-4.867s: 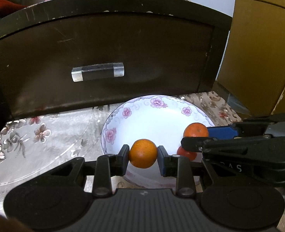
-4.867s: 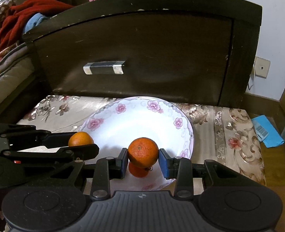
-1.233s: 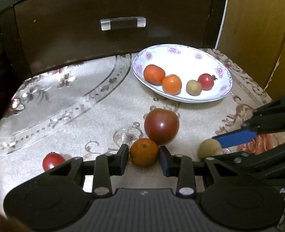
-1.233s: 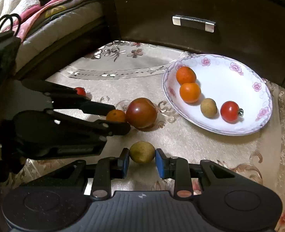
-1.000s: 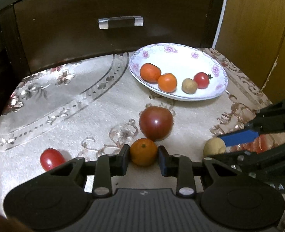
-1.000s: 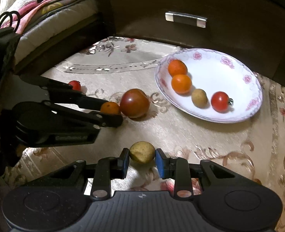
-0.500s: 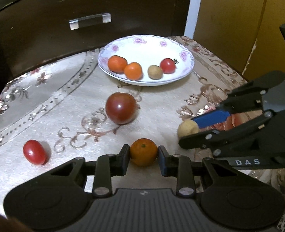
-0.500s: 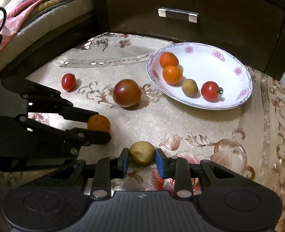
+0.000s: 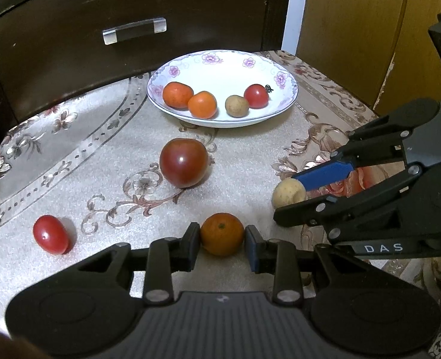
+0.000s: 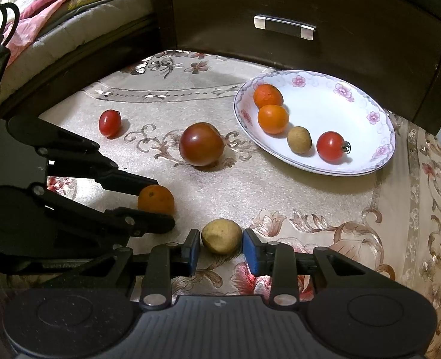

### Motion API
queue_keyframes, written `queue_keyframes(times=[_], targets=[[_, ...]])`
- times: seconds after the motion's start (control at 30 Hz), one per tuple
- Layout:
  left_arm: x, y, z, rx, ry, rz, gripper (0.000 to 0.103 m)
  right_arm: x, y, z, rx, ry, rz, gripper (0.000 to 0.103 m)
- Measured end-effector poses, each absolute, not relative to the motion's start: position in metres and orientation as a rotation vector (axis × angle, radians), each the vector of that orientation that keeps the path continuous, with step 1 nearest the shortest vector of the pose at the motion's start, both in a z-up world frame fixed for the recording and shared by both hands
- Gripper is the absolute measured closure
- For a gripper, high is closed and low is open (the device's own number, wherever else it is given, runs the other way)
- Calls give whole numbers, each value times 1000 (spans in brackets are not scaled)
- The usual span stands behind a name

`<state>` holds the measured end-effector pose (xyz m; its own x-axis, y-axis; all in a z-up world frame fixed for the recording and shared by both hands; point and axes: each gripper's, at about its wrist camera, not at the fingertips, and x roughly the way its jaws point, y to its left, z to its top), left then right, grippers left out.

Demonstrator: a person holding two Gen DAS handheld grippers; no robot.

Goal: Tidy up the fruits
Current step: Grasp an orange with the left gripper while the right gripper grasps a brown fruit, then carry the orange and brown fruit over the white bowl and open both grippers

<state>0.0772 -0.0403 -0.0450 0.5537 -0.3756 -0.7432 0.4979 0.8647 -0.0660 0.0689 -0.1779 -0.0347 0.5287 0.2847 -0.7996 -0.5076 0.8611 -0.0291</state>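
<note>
- Fruit furthest left on the beige floral-patterned cloth of the table: a small oblong red cherry tomato, lying alone, well apart from the rest.
- Next along, near the middle of the cloth, a large round dark-red tomato sits between the left gripper and the plate, touching neither.
- Left gripper, seen from its own wrist camera: its fingers are clenched on a small round orange mandarin, one pad pressed to each side. The mandarin is at the near edge of the cloth, in front of the dark-red tomato; whether it rests on the cloth or is just lifted off it cannot be told.
- Behind, against the dark brown wooden drawer front with a clear bar handle, stands a shallow white porcelain plate with pink flower print. In it, left to right: a reddish-orange mandarin touching a second orange mandarin, then a small round tan longan-like fruit, then a round red cherry tomato with a dark stem.
- Right gripper, in its own view: fingers with blue pads are closed on a pale yellow-brown round fruit, gripping it from both sides at the near edge of the cloth. This fruit is just beside the held mandarin, to its right, and not touching it.
- Far right, a yellow-brown wooden panel stands beyond the table.
</note>
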Motion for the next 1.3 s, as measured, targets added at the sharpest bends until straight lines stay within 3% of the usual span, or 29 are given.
queue_keyframes(times=[0.57, 1.3], targets=[[79, -42, -40, 131, 843, -500, 64, 67, -180, -32, -260, 896, 482, 79], [123, -68, 8, 116, 704, -452, 65, 95, -215, 12, -137, 762, 381, 79]])
